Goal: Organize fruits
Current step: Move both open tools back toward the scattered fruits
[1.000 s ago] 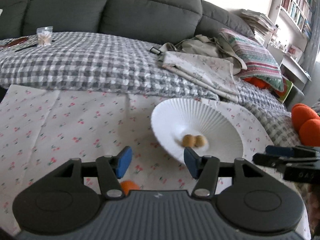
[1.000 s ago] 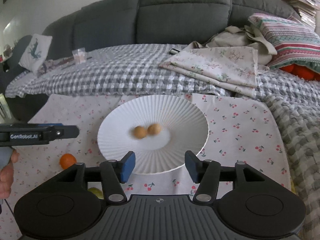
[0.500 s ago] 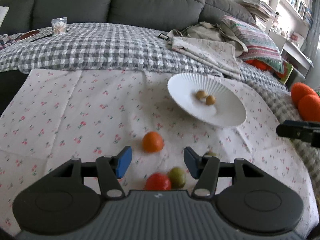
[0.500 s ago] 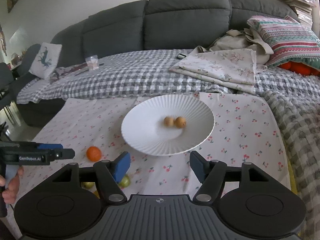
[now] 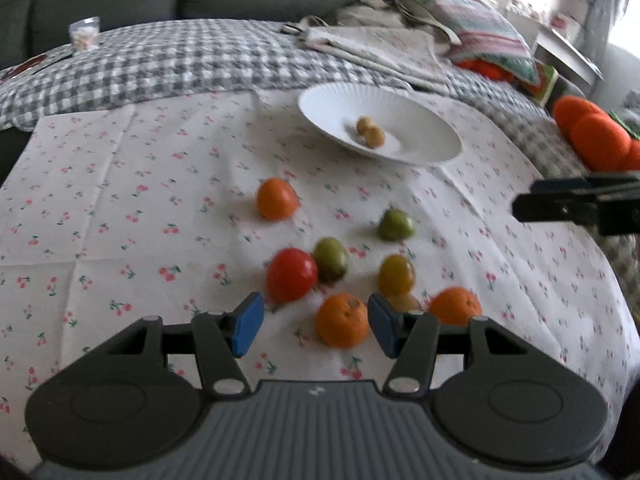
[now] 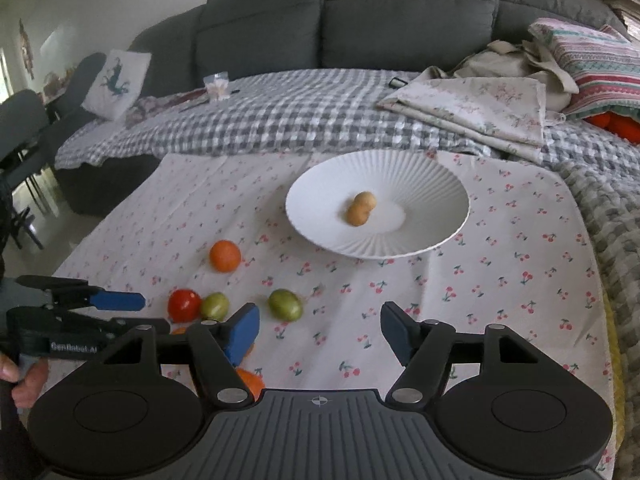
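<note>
Fruits are lying mostly unsorted on the white cherry-print cloth (image 6: 500, 240). Two small tan round fruits (image 6: 361, 209) are sitting touching each other near the centre of the white ribbed plate (image 6: 440, 196), which is standing toward the far edge of the cloth. Everything else is lying loose nearer the front edge: an orange mandarin (image 5: 277, 199) apart on its own, a red tomato-like fruit (image 5: 291, 275) touching a green round fruit (image 5: 331, 259), a second green fruit (image 5: 395, 224), a yellow-green fruit (image 5: 396, 274), and two more orange mandarins (image 5: 342, 321) at the front. Judged from this, the task is at an early stage, with two pieces placed and about seven left.

Left gripper (image 5: 312, 328) is hanging over the front cluster, blue fingers (image 5: 247, 323) standing apart, with the nearest mandarin showing between them but not gripped. Right gripper (image 6: 318, 330) is hovering over bare cloth short of the plate; its jaws have just been opening and are standing wide with nothing between them.

Surface is soft and creased, seemingly a padded furnishing, so round fruit is likely to roll. Grey checked blanket (image 6: 300, 120) is covering the area beyond the far edge, with folded floral linen (image 6: 480, 108) and a striped cushion (image 6: 592, 60) at the right. Dark grey sofa (image 6: 400, 12) is backing the scene.
</note>
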`<state>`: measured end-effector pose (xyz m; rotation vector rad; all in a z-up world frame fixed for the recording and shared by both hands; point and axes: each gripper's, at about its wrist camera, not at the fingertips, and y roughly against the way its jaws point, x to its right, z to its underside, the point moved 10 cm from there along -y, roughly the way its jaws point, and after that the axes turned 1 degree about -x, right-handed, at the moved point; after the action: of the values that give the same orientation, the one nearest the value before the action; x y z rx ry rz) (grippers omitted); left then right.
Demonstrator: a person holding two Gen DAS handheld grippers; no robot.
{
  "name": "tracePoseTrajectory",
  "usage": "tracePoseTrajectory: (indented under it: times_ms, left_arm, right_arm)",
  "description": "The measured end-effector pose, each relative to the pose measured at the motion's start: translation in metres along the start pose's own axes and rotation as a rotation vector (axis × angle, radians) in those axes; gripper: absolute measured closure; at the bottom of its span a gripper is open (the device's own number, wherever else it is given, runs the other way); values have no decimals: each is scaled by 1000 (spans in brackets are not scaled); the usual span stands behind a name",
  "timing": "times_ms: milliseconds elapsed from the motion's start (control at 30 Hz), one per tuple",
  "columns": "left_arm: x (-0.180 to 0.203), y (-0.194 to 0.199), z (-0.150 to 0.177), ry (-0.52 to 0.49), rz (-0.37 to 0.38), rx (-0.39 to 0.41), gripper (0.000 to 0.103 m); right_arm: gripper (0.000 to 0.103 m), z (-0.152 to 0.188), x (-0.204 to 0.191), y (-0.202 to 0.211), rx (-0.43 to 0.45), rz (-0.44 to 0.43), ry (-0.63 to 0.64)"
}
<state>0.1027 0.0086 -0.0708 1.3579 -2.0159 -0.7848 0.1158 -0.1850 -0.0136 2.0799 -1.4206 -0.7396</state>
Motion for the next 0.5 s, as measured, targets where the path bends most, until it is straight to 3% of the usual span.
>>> tracePoseTrajectory:
  times_ms: [500]
  left_arm:
    - [25,-19,20,-140,30,-58,49]
  right_arm:
    - [35,39,-39,-32,-163,-96,75]
